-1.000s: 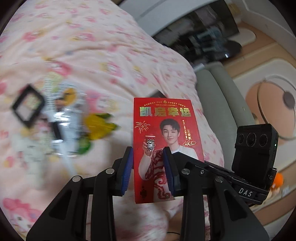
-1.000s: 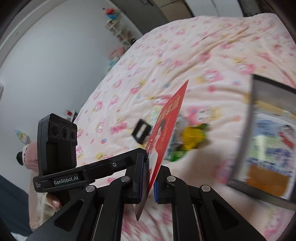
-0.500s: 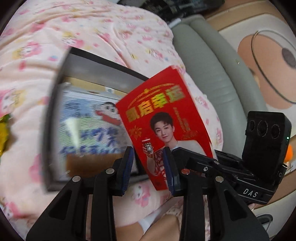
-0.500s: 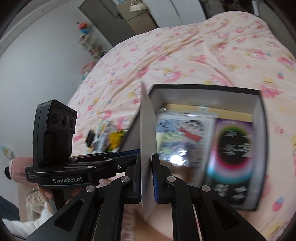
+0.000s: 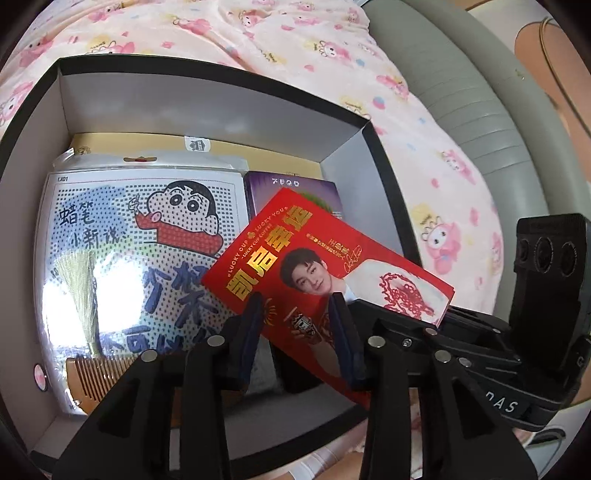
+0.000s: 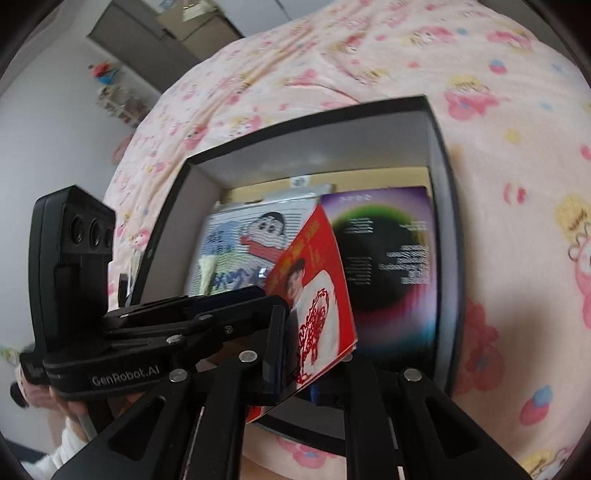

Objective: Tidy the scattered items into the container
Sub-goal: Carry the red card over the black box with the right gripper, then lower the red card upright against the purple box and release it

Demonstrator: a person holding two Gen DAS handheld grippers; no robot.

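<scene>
We're over a bed spread with a pink cartoon-print blanket (image 5: 280,40), a grey padded bed edge (image 5: 461,99) curving down the right of the left wrist view, and in the upper left of the right wrist view a white wall and a dark cabinet (image 6: 147,33). Sitting on the blanket is the black box (image 5: 207,66), open on top with pale inner walls, filling most of both views. Down in it we see a packet with a cartoon boy (image 5: 147,236) on the left, a wooden comb (image 5: 99,369) at the packet's lower edge, and a purple-and-black booklet (image 6: 388,251) on the right. Now the red card (image 5: 295,273), printed with gold characters and a man holding a cup, hangs tilted above the box's right half, over the booklet. Our right gripper (image 6: 314,354) pinches the card's lower right corner, the jaws nearly closed on it, the card seen almost edge-on in that view. Our left gripper (image 5: 295,325) sits at the bottom centre of its own view; its jaws have just been opening, standing a narrow gap apart with the card showing between them, though we can't tell whether the pads (image 5: 255,317) touch it.
</scene>
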